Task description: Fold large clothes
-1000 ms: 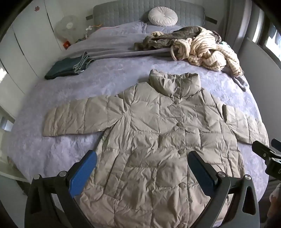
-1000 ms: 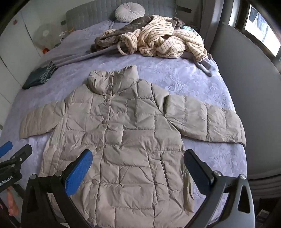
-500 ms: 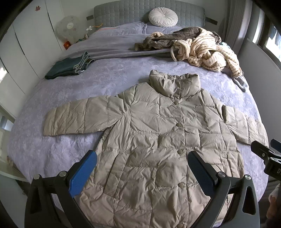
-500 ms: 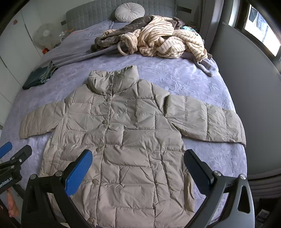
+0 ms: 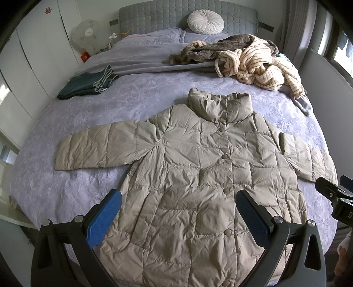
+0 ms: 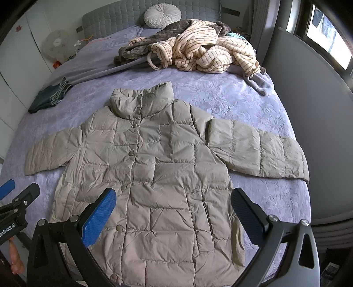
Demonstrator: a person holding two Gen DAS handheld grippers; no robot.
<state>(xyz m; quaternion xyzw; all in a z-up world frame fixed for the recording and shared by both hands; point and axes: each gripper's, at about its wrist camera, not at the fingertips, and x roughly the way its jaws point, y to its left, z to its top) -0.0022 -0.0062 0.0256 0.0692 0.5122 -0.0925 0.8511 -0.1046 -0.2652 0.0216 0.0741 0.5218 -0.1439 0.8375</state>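
Note:
A beige quilted puffer coat (image 5: pixel 198 176) (image 6: pixel 154 172) lies flat and buttoned on the lilac bed, collar toward the headboard, both sleeves spread out sideways. My left gripper (image 5: pixel 178 218) hovers open above the coat's lower hem, blue pads wide apart, holding nothing. My right gripper (image 6: pixel 174 216) also hangs open over the lower half of the coat, empty. The right gripper's tip (image 5: pixel 331 194) shows at the right edge of the left wrist view, and the left gripper's tip (image 6: pixel 19 198) shows at the left edge of the right wrist view.
A heap of striped and brown clothes (image 5: pixel 249 61) (image 6: pixel 198 53) lies near the headboard. Folded dark green clothes (image 5: pixel 88 84) (image 6: pixel 49 95) sit at the bed's left side. A round white cushion (image 5: pixel 205 19) leans on the headboard. Cabinets stand left, a grey wall right.
Both views have tilted up very slightly; the coat and the grippers' opening are unchanged.

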